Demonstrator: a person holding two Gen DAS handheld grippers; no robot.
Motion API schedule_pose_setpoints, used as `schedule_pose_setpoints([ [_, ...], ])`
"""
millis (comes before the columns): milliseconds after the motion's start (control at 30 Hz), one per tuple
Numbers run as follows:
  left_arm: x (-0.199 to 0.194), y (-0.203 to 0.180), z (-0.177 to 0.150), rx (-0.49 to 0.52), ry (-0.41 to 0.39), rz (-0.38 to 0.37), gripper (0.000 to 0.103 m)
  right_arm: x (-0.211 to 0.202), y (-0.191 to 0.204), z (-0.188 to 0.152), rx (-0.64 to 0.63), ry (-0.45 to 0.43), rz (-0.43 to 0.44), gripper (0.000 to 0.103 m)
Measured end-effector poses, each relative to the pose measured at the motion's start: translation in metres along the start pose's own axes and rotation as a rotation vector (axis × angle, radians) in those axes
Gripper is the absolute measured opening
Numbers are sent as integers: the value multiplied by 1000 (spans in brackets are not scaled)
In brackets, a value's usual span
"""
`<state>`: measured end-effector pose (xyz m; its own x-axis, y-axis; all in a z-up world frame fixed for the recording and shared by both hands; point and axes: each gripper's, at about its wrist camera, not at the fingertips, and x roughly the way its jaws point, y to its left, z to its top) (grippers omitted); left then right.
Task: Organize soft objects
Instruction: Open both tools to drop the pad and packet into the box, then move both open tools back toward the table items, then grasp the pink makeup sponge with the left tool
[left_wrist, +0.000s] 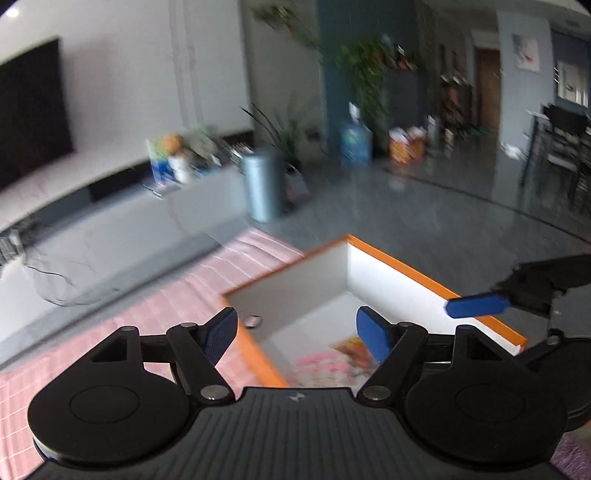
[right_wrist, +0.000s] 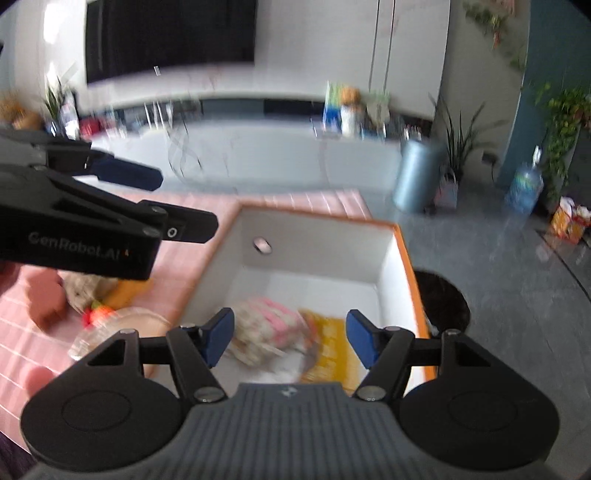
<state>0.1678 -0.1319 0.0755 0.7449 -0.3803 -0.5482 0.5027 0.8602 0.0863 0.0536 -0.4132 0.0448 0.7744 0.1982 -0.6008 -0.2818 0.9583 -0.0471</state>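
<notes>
Both tongs are spread and hold nothing: the left tongs (left_wrist: 296, 338) and right tongs (right_wrist: 290, 338) hang over the orange-rimmed white box (right_wrist: 388, 254) at frame centre, where a blurred pink-and-white soft bundle (right_wrist: 267, 330), perhaps a plush toy, lies on its floor

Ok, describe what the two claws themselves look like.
Both match: the left claw and right claw have black linkage arms with silver pivot screws, blue ribbed pads on the fingertips, two round black discs at the base and a grey ribbed body with a small logo. Seen from the right wrist, the left claw's side reads "GenRobot.AI" in grey letters. No cables or sleeves show.
</notes>
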Motion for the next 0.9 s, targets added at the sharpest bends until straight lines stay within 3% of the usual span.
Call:
schedule_pose_setpoints([
  [133,-43,15,-19,-101,-105,78,86,-30,30,-16,19,-141,44,67],
  [367,-94,47,-65,-317,-123,129,76,-58,88,-43,25,-265,139,67],
  [433,-103,54,-80,-344,-135,167,74,-62,106,-50,20,-288,150,73],
  [500,-109,57,-95,-352,-130,230,72,-62,121,-59,14,-295,154,74],
  [633,-111,61,-132,-404,-85,264,62,-58,144,-81,25,-270,154,74],
  [700,-110,63,-151,-447,-63,291,62,-53,154,-92,11,-246,148,74],
  [900,-109,75,-197,-534,30,279,62,-34,172,-117,-48,-174,127,74],
])
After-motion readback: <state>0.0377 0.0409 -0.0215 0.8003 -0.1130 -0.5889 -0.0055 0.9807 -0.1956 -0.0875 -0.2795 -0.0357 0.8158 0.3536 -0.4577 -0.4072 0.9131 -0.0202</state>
